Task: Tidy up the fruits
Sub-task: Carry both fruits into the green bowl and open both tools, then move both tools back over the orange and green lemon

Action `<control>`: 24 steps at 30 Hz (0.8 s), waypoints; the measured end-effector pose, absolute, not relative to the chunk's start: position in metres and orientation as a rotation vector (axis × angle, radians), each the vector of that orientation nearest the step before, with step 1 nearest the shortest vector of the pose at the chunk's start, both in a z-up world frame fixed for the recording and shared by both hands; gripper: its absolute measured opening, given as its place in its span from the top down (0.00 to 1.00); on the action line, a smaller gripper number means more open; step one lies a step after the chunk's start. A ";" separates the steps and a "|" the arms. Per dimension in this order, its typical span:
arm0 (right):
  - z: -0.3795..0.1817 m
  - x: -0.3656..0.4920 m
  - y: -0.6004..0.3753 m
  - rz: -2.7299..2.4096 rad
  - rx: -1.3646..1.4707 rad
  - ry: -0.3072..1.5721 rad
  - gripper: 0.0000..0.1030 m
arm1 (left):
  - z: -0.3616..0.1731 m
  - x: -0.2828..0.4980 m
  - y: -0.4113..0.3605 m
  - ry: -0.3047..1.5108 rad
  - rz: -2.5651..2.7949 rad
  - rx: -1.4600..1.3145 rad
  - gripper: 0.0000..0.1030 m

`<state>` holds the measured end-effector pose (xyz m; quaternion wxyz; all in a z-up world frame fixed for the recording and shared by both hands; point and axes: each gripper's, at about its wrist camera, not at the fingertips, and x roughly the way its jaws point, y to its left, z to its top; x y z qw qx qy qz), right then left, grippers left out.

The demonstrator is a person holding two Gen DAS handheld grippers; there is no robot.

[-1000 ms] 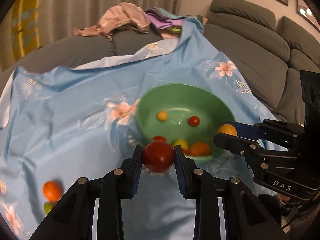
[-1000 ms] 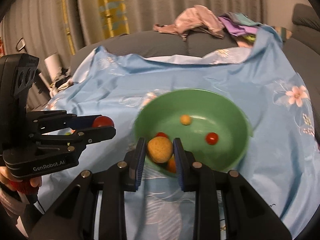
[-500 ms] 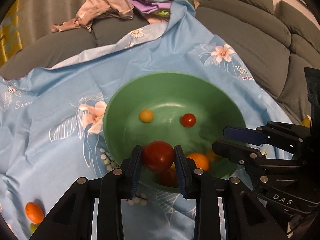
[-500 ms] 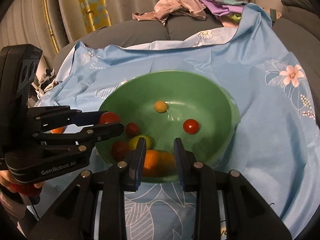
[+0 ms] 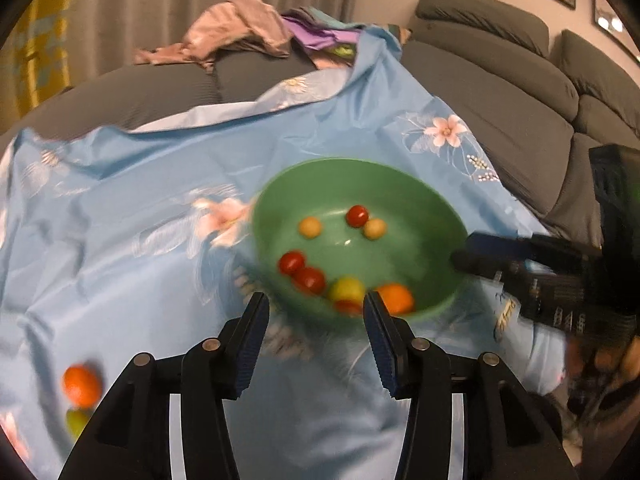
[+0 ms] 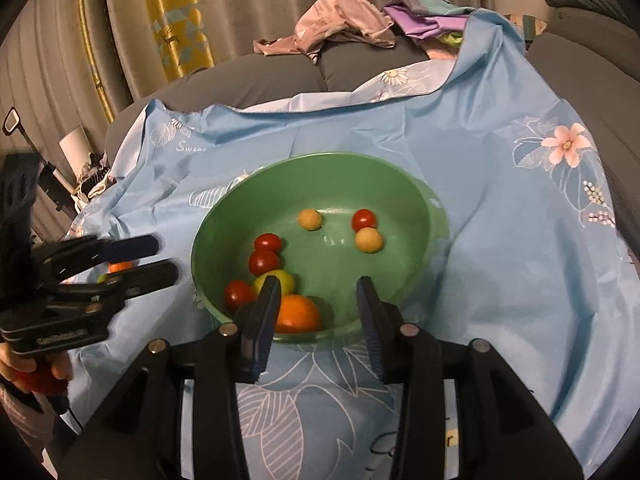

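Observation:
A green bowl [image 5: 432, 200] [image 6: 224, 216] sits on a blue flowered cloth and holds several small fruits: red tomatoes [image 6: 264, 262], a yellow-green fruit [image 6: 282, 280], an orange [image 6: 298, 312] and pale yellow balls [image 6: 368, 239]. My left gripper [image 5: 316, 320] is open and empty, just before the bowl's near rim. My right gripper [image 6: 316, 308] is open and empty over the bowl's near edge. An orange fruit [image 5: 81, 385] and a green fruit [image 5: 76, 420] lie on the cloth at the lower left of the left wrist view.
The blue cloth [image 6: 500, 220] covers a grey sofa [image 5: 500, 92]. A pile of pink and purple clothes [image 6: 352, 20] lies at the back. Curtains hang behind. The other gripper shows at the side of each view [image 5: 560, 276] [image 6: 80, 272].
My left gripper has let go of the red tomato and my right gripper the yellow ball; both fruits now lie in the bowl. Both grippers have opened and drawn back.

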<state>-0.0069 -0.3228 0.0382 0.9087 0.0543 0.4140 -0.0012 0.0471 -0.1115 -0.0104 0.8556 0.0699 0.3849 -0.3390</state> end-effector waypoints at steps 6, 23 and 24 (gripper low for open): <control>0.044 -0.015 -0.314 0.041 0.121 0.852 0.58 | -0.016 0.026 -0.030 0.840 -0.532 0.080 0.53; 0.024 -0.008 -0.206 0.349 0.016 0.948 0.53 | -0.054 0.005 0.085 0.931 -0.261 -0.079 0.53; 0.021 -0.006 -0.199 0.368 0.014 0.957 0.53 | -0.054 0.008 0.084 0.932 -0.266 -0.077 0.53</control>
